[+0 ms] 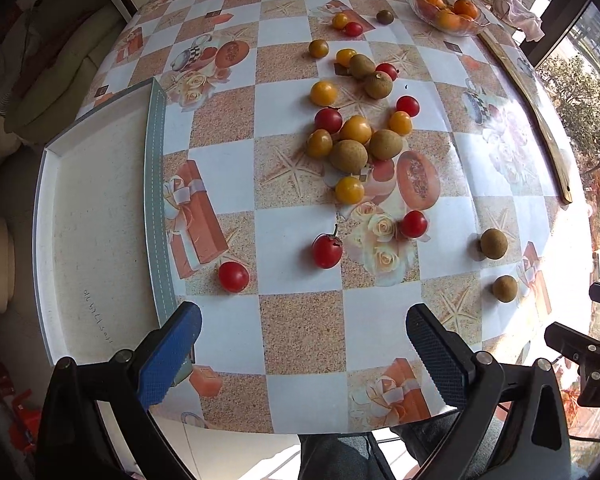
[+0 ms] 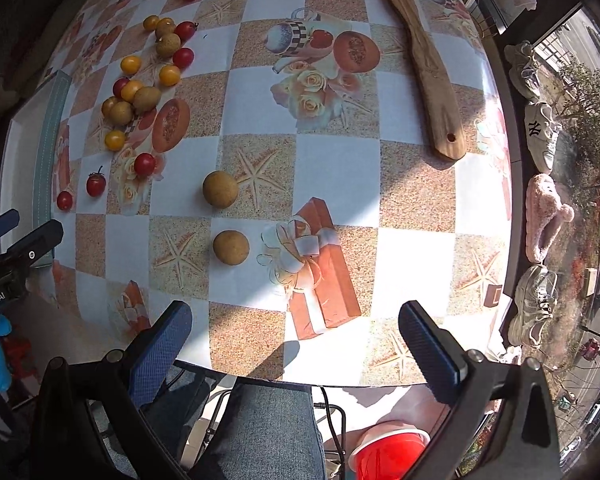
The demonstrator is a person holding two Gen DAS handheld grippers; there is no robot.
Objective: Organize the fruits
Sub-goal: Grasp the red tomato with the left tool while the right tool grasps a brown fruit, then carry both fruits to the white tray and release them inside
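Left gripper (image 1: 303, 344): fingers spread wide, holding nothing, above the near tabletop (image 1: 300, 332) edge; a red tomato (image 1: 233, 276) lies just ahead, beside the white tray (image 1: 96, 216). Right gripper (image 2: 295, 340): fingers likewise wide apart and empty, touching nothing; two brown longans (image 2: 231, 247) lie ahead. Remaining red, yellow and brown fruits (image 1: 350, 140) cluster mid-tabletop. Glass bowl (image 1: 448, 10) of oranges at far edge.

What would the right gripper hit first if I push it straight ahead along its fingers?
Probably nothing at first: the open right gripper points over bare tablecloth with a printed gift box. The two brown longans sit left of its line, the wooden board further off to the right. Depth is uncertain.
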